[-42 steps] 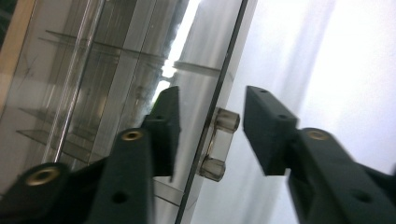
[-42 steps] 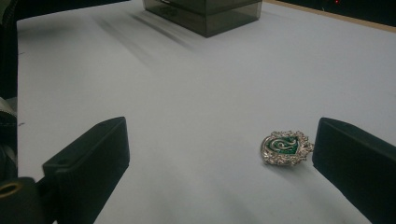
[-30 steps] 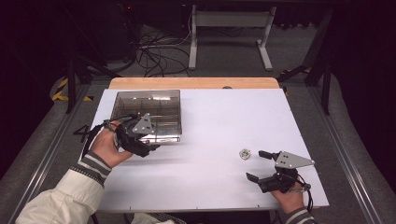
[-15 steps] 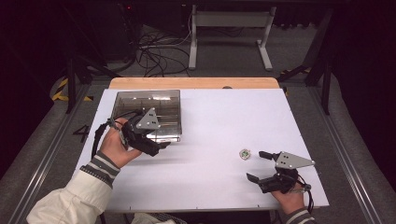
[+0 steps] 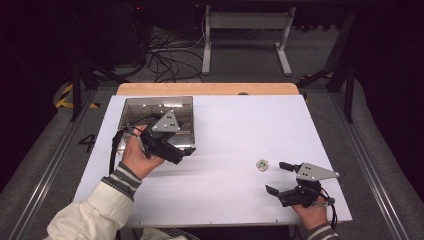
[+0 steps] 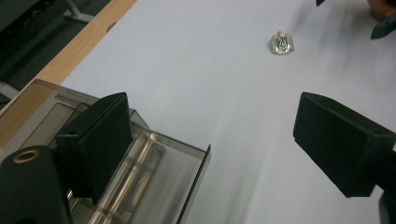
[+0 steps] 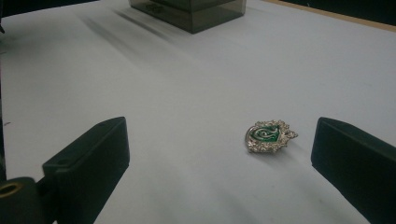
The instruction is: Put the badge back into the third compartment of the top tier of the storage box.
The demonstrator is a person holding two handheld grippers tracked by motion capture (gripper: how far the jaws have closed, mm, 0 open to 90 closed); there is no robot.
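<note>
**Desk:** What sits nearest the person, measured from the badge?

**Photographer:** The right gripper (image 5: 278,178), held low on the white table (image 5: 235,125), lies just on the near side of the small green-and-silver badge (image 5: 262,164). Its jaws stand wide apart with nothing between the pads. In the right gripper view the badge (image 7: 270,136) lies flat on the table ahead of the jaws, closer to the right-hand one, touching neither.

**Desk:** And the other hand?

**Photographer:** The left gripper (image 5: 186,151) is well to the left of the badge and a little farther off, carried in the person's left hand (image 5: 137,157), a pale sleeve with a striped cuff behind it. Its jaws have just been opening and now stand wide, empty. In the left gripper view the badge (image 6: 282,43) lies far ahead, between the lines of the two jaws.

**Desk:** Anything beyond?

**Photographer:** A smoky clear plastic box (image 5: 155,112), farther than the badge and well to its left; the left gripper hangs at its near right corner. Behind it runs the table's wooden edge (image 5: 210,88).
</note>
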